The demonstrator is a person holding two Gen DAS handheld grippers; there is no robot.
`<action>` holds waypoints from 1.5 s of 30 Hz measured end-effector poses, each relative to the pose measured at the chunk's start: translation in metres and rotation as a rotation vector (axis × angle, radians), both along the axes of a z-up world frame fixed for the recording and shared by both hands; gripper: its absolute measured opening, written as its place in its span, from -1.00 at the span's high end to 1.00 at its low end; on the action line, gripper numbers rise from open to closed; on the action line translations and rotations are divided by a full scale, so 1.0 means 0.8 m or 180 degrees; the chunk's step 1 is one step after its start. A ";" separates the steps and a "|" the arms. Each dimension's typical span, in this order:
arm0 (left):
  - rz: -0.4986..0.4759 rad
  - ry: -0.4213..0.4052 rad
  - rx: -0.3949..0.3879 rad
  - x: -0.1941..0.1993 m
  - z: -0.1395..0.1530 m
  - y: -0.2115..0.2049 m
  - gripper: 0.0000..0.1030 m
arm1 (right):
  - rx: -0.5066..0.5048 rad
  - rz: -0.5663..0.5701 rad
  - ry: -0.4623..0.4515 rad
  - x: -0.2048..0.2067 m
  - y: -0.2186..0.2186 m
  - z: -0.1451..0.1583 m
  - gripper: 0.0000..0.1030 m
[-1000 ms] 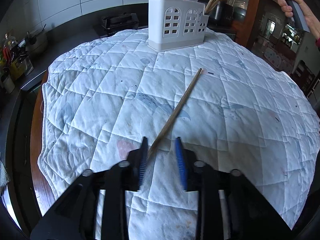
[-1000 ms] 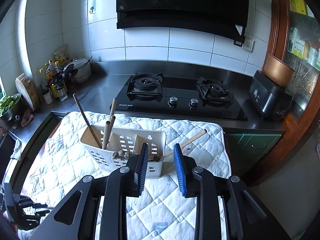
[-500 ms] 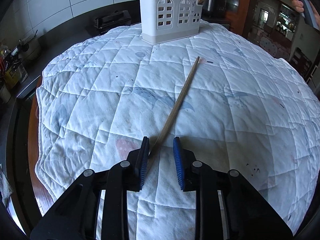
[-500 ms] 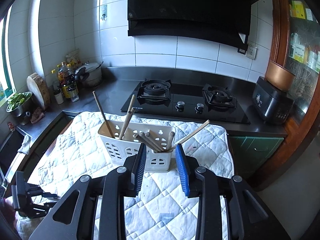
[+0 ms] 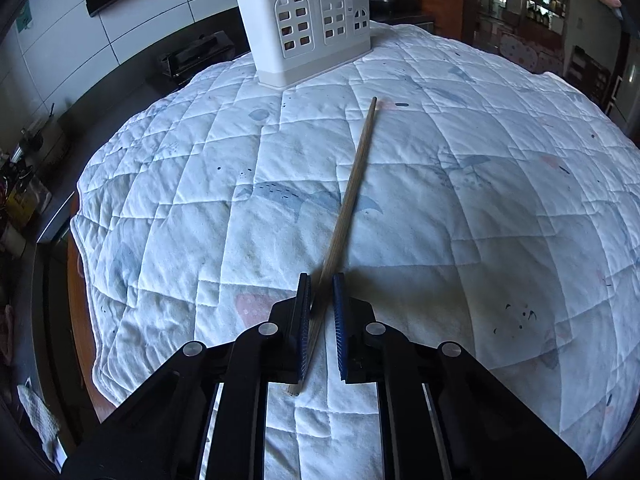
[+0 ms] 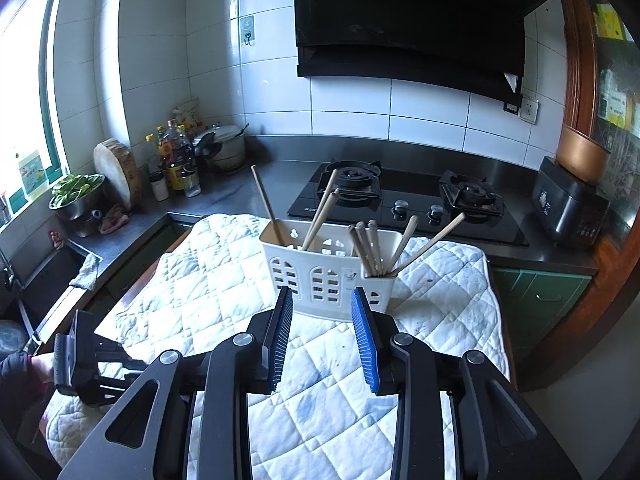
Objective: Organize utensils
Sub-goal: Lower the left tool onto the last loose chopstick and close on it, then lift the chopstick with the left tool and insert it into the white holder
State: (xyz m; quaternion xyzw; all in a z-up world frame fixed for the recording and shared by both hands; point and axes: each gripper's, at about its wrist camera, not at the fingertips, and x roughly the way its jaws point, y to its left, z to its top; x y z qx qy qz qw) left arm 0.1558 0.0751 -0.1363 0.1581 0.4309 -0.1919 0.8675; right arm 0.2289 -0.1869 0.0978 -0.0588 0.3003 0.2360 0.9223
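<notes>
Near the front edge of the quilted cloth [image 5: 192,184], well short of the white utensil holder [image 5: 308,28]:

Item 1, left tool [image 5: 321,312]. Its jaws have just been closing; a second ago they stood well apart to either side of the chopstick, and now they are drawn in close with the stick between them. Left pad touches the wood; a thin gap seems to remain at the right pad, so the pinch reads as made or all but made. Judgement: the pickup step is about complete, and a lift toward the holder is what the task calls for next.

Item 2, chopstick [image 5: 352,184]. Wooden, flat on the cloth, thick end under the left tool, thin end pointing toward the holder and stopping short of its base. Same line as a second ago; not yet raised.

Item 3, right tool [image 6: 322,336]. Jaws spread, nothing between them, hovering above the cloth on the near side of the holder, which now sits larger and more central in this view than a second ago.

Item 4, holder contents. Only the right wrist view looks down into it: chopsticks [image 6: 372,248] bunched in the right-hand compartment, a few more sticks leaning in the left part. That view also shows the stove [image 6: 400,200] behind the holder, and the left tool's body at its lower left, though not the loose chopstick. Only the left wrist view shows the pinch itself.
</notes>
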 end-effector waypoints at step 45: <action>0.0583 -0.1621 -0.0981 0.121 0.322 -0.104 0.90 | 0.0219 -0.0092 0.0279 -0.082 -0.029 -0.101 0.27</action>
